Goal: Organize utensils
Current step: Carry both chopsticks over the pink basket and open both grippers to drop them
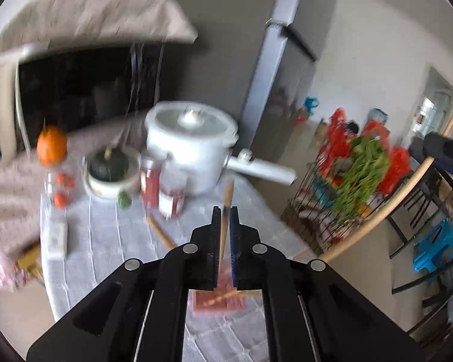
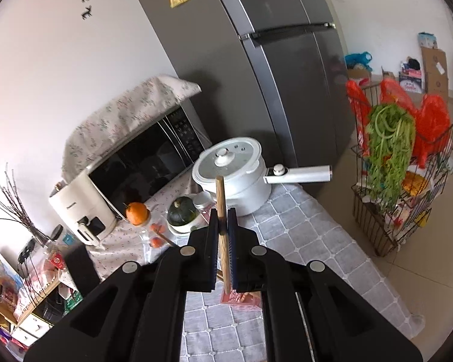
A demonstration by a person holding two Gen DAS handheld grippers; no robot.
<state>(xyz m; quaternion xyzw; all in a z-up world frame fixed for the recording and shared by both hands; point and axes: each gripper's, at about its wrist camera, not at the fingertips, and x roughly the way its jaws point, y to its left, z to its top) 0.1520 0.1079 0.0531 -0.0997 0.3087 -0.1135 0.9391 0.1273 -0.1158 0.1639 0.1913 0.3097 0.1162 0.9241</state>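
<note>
My left gripper (image 1: 225, 211) is shut on a wooden chopstick (image 1: 227, 199) that sticks up and forward between its pads. My right gripper (image 2: 223, 212) is shut on another wooden chopstick (image 2: 221, 199), held nearly upright, its lower end over a pink basket (image 2: 240, 298). The pink basket also shows in the left wrist view (image 1: 220, 301), below the gripper, with chopsticks lying across it. One more chopstick (image 1: 160, 231) lies loose on the grey checked tablecloth (image 1: 105, 241). The left view is blurred.
A white pot with a long handle (image 2: 235, 178) stands at the table's back, beside a green squash in a bowl (image 2: 182, 211), an orange (image 2: 137, 212) and red jars (image 1: 151, 184). Microwave (image 2: 142, 163), fridge (image 2: 271, 75) and a wire rack of greens (image 2: 401, 181) surround the table.
</note>
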